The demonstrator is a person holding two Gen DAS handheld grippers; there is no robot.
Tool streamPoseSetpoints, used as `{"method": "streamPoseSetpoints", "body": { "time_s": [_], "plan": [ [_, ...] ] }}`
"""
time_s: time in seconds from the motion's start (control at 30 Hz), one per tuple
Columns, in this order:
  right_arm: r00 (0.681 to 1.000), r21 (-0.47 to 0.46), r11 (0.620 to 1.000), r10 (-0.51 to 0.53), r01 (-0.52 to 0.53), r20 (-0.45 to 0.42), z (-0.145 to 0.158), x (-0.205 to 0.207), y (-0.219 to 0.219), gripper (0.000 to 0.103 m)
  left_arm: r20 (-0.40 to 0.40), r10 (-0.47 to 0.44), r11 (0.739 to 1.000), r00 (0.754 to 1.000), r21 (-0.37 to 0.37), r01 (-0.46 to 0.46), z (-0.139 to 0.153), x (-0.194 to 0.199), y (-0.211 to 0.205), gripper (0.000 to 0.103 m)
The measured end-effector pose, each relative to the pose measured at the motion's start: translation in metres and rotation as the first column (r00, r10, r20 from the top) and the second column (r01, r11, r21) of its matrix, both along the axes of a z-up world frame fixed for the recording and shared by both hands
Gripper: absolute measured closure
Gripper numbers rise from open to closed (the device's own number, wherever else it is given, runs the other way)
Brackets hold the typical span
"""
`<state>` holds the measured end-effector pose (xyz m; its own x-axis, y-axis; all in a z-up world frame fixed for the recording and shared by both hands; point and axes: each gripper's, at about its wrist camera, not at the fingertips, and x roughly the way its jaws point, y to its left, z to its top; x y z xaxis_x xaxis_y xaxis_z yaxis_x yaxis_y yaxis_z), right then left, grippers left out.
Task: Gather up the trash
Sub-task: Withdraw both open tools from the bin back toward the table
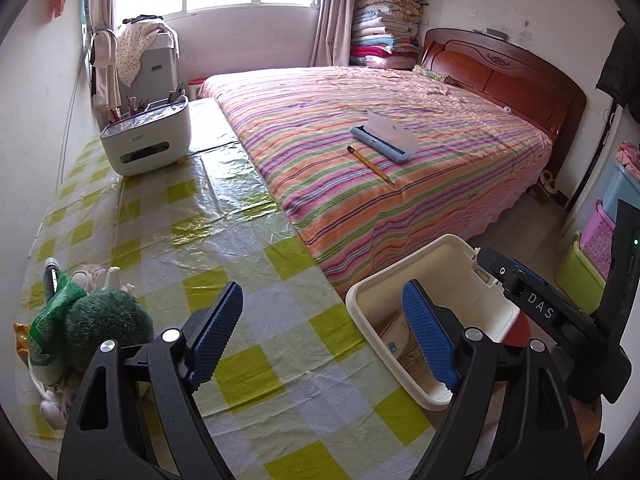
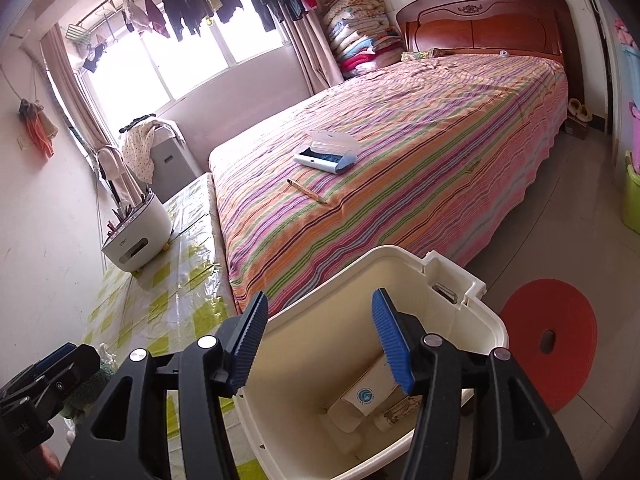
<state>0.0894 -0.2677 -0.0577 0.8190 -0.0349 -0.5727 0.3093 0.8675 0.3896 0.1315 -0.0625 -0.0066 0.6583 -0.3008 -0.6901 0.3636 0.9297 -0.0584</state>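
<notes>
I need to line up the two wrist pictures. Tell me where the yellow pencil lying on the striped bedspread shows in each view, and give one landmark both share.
Left wrist view: the yellow pencil lies right of centre, mid-height, on the striped bedspread.
Right wrist view: the yellow pencil lies near the centre, slightly above mid-height.
Shared landmark: the open light-blue plastic case, just beyond the pencil in both.

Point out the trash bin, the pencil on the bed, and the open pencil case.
trash bin (image 2: 486,316), right wrist view, on its cream rim.
pencil (image 1: 371,164), left wrist view, on the middle of its shaft.
pencil case (image 2: 320,162), right wrist view, on its open tray.
</notes>
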Motion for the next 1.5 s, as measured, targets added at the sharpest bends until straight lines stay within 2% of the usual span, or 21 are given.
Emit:
{"method": "streamPoseSetpoints", "body": {
  "time_s": [0.37, 0.7, 0.77, 1.0, 1.3, 1.5],
  "plan": [
    [0.996, -0.025, 0.995, 0.092, -0.092, 0.01, 0.01, 0.009, 0.041, 0.05, 0.029, 0.115, 0.993, 0.993, 0.023, -0.115, 0.008, 0.003, 0.067, 0.021],
    [0.984, -0.028, 0.984, 0.175, -0.174, 0.028, 0.017, 0.014, 0.077, 0.05, 0.051, 0.155, 0.985, 0.987, 0.061, -0.158, 0.01, -0.006, 0.116, 0.021],
    [0.98, -0.032, 0.981, 0.195, -0.194, 0.033, 0.019, 0.015, 0.086, 0.043, 0.054, 0.163, 0.985, 0.985, 0.052, -0.166, 0.012, -0.009, 0.129, 0.021],
    [0.961, -0.074, 0.961, 0.27, -0.266, 0.055, 0.026, 0.017, 0.118, 0.036, 0.07, 0.226, 0.973, 0.972, 0.03, -0.229, 0.022, -0.016, 0.181, 0.016],
    [0.946, -0.081, 0.945, 0.321, -0.317, 0.05, 0.026, 0.017, 0.137, 0.036, 0.01, 0.305, 0.951, 0.952, 0.048, -0.305, 0.006, -0.009, 0.242, 0.016],
    [0.942, -0.082, 0.941, 0.333, -0.329, 0.036, 0.025, 0.018, 0.144, 0.036, -0.005, 0.275, 0.958, 0.961, 0.081, -0.274, -0.005, -0.01, 0.25, 0.016]
  ]
}}
